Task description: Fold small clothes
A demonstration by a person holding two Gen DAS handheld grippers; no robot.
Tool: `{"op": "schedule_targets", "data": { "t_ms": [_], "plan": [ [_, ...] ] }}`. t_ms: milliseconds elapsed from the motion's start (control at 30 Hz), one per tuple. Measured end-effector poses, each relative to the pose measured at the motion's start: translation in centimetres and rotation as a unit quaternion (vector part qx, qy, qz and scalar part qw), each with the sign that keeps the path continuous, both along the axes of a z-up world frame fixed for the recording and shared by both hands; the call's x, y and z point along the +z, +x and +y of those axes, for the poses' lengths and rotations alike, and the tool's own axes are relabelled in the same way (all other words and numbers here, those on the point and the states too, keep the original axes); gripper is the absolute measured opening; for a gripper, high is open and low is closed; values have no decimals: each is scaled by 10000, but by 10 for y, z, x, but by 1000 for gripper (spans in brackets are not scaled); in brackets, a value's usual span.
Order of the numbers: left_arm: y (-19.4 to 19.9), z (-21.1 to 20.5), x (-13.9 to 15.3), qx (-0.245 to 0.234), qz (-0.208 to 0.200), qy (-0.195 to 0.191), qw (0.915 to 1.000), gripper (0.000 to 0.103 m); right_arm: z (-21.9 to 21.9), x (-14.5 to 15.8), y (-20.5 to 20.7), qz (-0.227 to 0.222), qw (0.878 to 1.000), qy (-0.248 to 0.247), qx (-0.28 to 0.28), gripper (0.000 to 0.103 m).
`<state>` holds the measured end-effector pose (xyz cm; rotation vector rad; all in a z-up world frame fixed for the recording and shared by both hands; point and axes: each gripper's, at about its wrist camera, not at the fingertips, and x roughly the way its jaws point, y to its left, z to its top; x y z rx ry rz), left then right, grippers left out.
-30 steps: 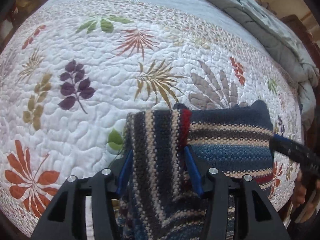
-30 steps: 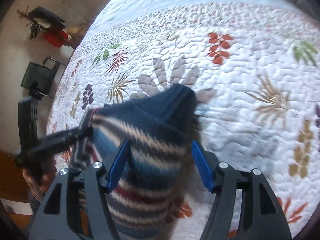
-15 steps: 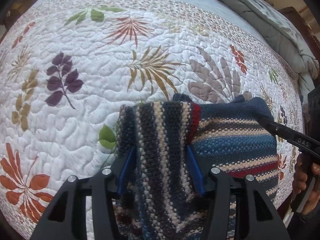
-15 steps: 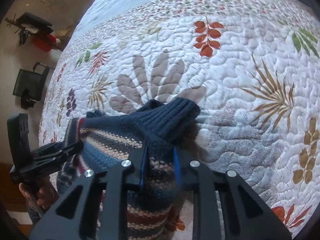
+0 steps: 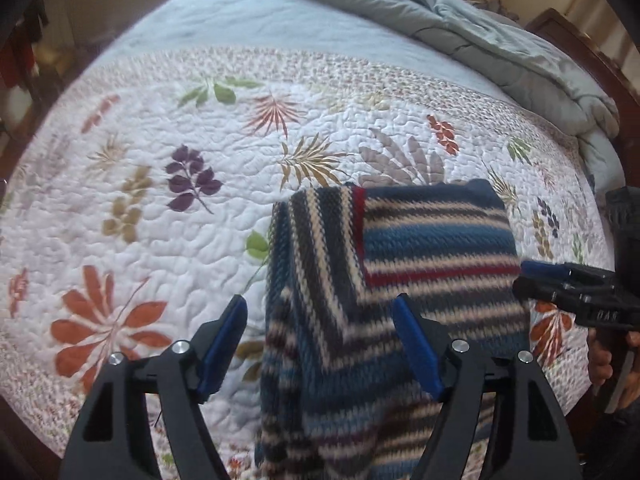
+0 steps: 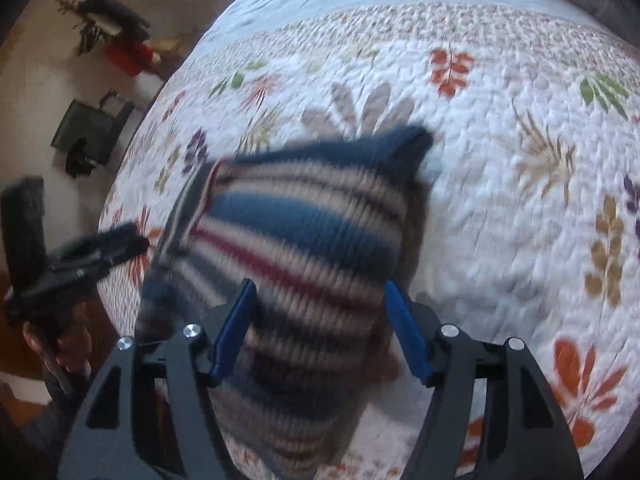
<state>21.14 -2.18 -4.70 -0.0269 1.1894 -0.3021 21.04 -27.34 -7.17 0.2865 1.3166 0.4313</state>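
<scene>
A small striped knit sweater [image 5: 400,264], blue, cream, grey and red, lies folded on the floral quilt [image 5: 140,208], its left part turned over the middle. My left gripper [image 5: 320,336] is open, its blue fingers apart over the sweater's near part, holding nothing. My right gripper [image 6: 320,324] is open over the sweater [image 6: 304,232] from the other side, jaws wide apart. The right gripper also shows at the right edge of the left wrist view [image 5: 560,280]. The left gripper shows at the left of the right wrist view [image 6: 100,252].
A grey duvet [image 5: 480,40] is bunched at the far right of the bed. The quilt's near edge runs just below the sweater. On the floor to the left stand a black case [image 6: 88,132] and a red object [image 6: 132,56].
Both grippers have opened and pulled back from the sweater; the right one was shut on its edge half a second ago. The sweater now lies flatter on the quilt.
</scene>
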Motion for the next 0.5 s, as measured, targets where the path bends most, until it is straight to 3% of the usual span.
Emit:
{"op": "schedule_targets", "data": {
  "t_ms": [267, 500],
  "plan": [
    [-35, 0, 7, -35, -209, 118, 9997, 76, 3, -4, -52, 132, 9999, 46, 10, 70],
    [-43, 1, -2, -61, -182, 203, 9996, 76, 12, -13, -61, 66, 10000, -60, 36, 72]
  ]
}}
